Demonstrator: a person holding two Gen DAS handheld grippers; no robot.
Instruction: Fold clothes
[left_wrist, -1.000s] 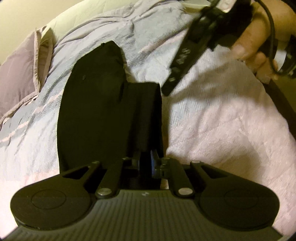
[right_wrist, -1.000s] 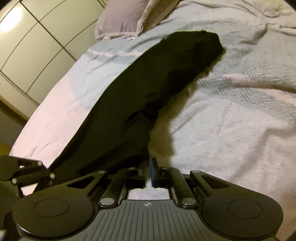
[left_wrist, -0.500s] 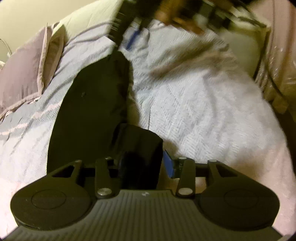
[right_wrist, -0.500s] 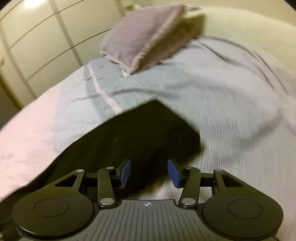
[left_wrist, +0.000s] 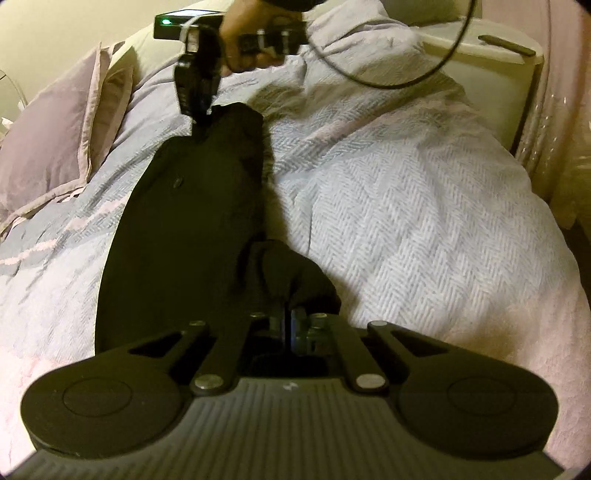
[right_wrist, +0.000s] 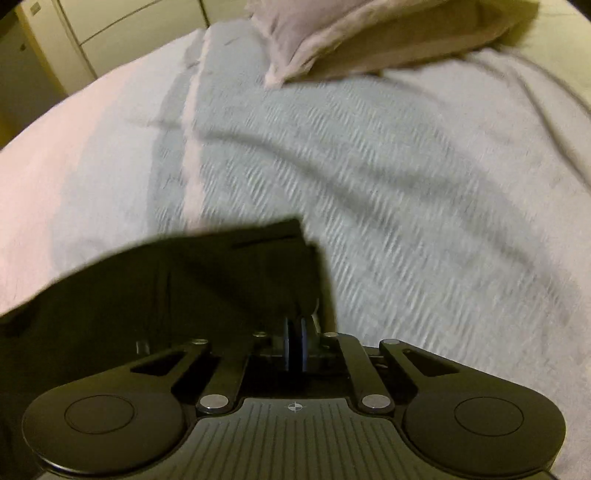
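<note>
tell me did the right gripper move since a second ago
Yes. In the left wrist view the right gripper went from the upper right, over the bedspread, across to the far end of the black garment, nearer the pillow, and is shut on it.

Right gripper jaws pinch black garment on bedspread.

Dim warm light, fisheye warp, right-wrist motion blur

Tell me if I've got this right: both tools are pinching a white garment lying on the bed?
Not quite: the garment is black, not white, as the left wrist view shows. Both the left tool and right tool are pinching it on the bed.
</note>
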